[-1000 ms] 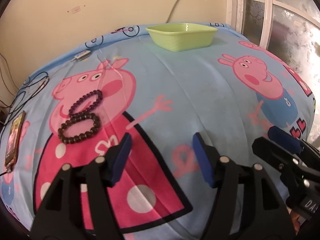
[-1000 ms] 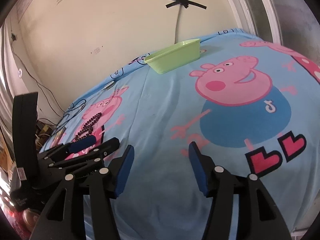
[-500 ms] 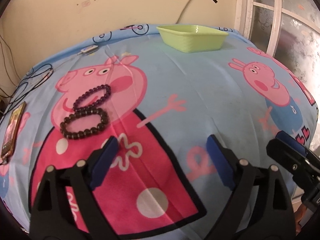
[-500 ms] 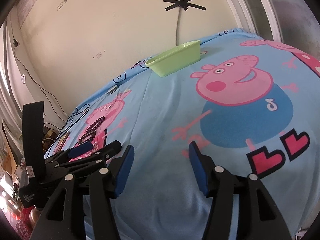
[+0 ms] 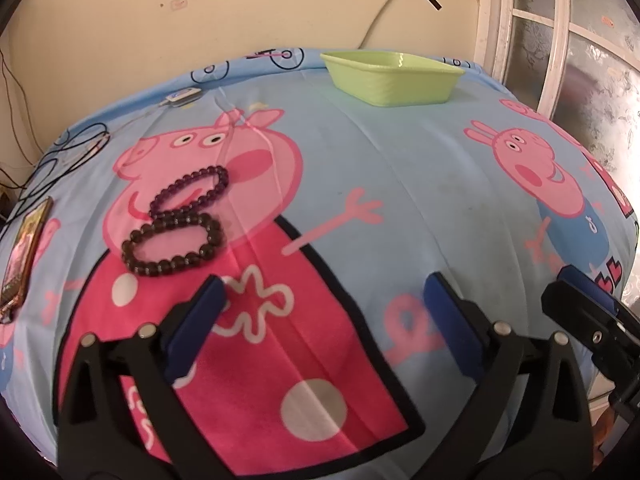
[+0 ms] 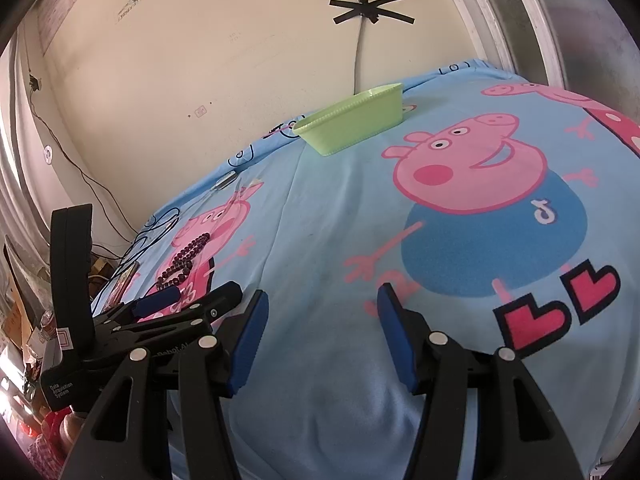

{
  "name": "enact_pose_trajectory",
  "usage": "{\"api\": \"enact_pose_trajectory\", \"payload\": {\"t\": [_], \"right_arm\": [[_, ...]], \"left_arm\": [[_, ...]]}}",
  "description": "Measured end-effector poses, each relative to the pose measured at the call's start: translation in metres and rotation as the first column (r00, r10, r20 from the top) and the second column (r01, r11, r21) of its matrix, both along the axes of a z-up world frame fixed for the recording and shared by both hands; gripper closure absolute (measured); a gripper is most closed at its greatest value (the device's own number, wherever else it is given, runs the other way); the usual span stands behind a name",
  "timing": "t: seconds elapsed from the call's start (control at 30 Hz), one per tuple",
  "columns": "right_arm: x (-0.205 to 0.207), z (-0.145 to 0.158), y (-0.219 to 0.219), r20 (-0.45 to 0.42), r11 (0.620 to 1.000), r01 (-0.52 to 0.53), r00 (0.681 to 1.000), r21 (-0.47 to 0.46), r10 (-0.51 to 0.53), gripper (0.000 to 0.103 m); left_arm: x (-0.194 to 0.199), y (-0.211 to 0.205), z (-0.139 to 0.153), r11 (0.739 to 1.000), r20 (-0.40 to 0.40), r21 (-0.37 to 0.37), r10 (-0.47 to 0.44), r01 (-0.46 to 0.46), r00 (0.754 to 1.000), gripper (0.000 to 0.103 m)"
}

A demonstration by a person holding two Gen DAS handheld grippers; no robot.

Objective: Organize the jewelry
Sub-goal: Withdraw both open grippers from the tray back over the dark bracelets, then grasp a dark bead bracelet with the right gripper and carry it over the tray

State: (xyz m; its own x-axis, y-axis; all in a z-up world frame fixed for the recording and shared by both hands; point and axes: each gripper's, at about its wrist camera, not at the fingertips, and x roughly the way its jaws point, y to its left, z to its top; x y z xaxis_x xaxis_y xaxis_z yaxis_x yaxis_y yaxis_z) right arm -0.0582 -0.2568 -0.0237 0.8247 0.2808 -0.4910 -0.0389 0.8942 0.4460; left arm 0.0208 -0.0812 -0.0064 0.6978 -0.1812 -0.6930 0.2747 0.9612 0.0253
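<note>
Since the earlier frame your left gripper (image 5: 322,300) has just been opening, its jaws now spread wide with only bedsheet (image 5: 420,168) between them. Your right gripper (image 6: 320,316) sits partly open, empty, well to the right. Two bead bracelets (image 5: 180,220) lie touching on the pink pig print, just ahead and left of your left gripper's left finger, the pair running away from you and slightly rightward; your left hand is plainly the nearer. At the bed's far edge by the wall the green tray (image 5: 394,80) looks empty, though part of its floor is hidden.
</note>
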Motion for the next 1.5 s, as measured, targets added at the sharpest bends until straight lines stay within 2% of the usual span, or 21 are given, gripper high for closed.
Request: {"api": "enact_pose_trajectory", "payload": {"t": [0.2, 0.3, 0.43, 0.8, 1.0, 1.3, 1.4, 1.5], "right_arm": [[0.000, 0.000, 0.001, 0.003, 1.000, -0.001, 1.000, -0.008, 0.001, 0.070], [0.001, 0.001, 0.003, 0.009, 1.000, -0.018, 1.000, -0.010, 0.018, 0.061], [0.002, 0.002, 0.013, 0.019, 0.997, -0.046, 0.999, -0.061, 0.047, 0.050], [0.003, 0.002, 0.010, 0.023, 0.998, -0.057, 0.998, -0.025, 0.058, 0.044], [0.004, 0.002, 0.006, 0.020, 0.998, -0.060, 0.998, 0.019, 0.059, 0.044], [0.004, 0.004, 0.008, 0.006, 0.999, -0.051, 0.999, 0.007, 0.051, 0.044], [0.007, 0.007, 0.007, -0.008, 0.999, -0.045, 0.999, 0.001, 0.045, 0.051], [0.015, 0.013, 0.010, -0.007, 0.997, -0.070, 0.998, -0.041, 0.070, 0.061]], "left_arm": [[-0.001, 0.000, 0.000, 1.000, 0.000, 0.000, 0.001, -0.001, 1.000, 0.007], [0.000, 0.000, 0.000, 1.000, -0.003, -0.003, 0.003, -0.003, 1.000, 0.006], [0.000, 0.000, 0.000, 1.000, 0.001, -0.005, 0.000, 0.000, 1.000, 0.006], [0.000, 0.001, 0.000, 1.000, -0.002, -0.013, -0.013, 0.013, 1.000, 0.006], [0.000, 0.001, 0.000, 1.000, -0.003, -0.017, -0.019, 0.019, 1.000, 0.006], [-0.004, 0.002, 0.001, 1.000, -0.008, -0.008, -0.026, 0.026, 1.000, 0.006], [-0.010, 0.014, 0.004, 0.998, -0.008, -0.001, -0.058, 0.058, 0.998, 0.006], [-0.014, 0.051, 0.013, 0.993, -0.023, -0.063, -0.102, 0.100, 0.995, 0.006]]}}
